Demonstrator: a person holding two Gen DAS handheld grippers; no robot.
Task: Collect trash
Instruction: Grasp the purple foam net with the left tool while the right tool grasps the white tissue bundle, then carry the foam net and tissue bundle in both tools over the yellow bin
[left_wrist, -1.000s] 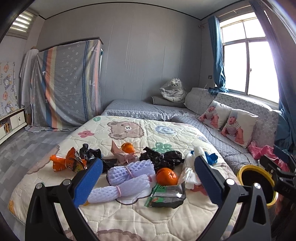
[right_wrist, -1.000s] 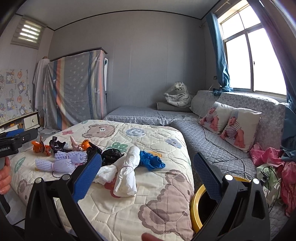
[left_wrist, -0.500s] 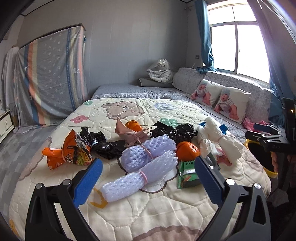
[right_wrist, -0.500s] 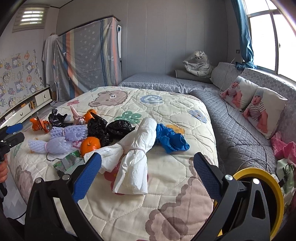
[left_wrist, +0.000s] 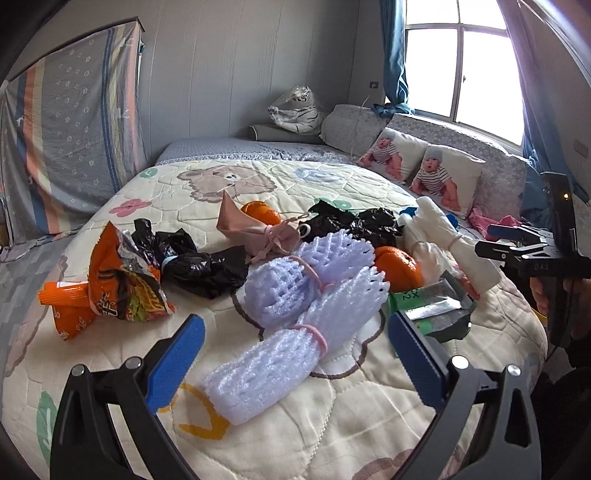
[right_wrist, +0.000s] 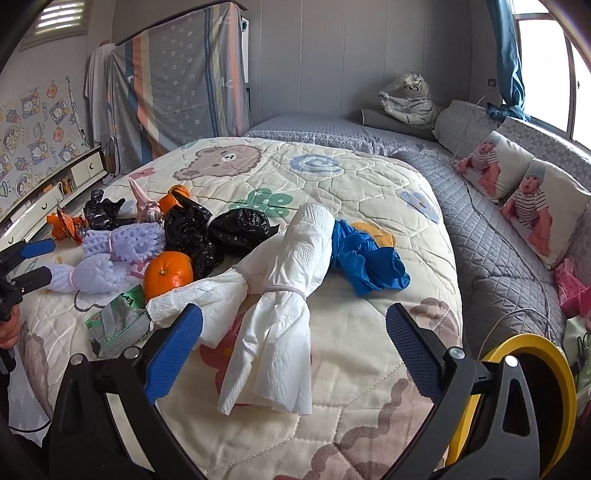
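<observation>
Trash (left_wrist: 295, 295) beside oranges (left_wrist: 400, 267) on quilt (right_wrist: 369, 177)

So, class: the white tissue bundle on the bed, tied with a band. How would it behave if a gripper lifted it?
The tissue bundle looks like soft, creased paper, so probably very light and floppy. Pinched at the band, its flared ends would likely droop. It lies flat on the quilt, so it is unlikely to roll.

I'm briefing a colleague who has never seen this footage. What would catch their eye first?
Probably the litter heaped on the cartoon bear quilt: a white paper towel bundle lies before the open right claw, and lilac foam netting lies before the open left claw. A bright orange sits among black bags, and a yellow-rimmed bin stands beside the bed at the right.
</observation>
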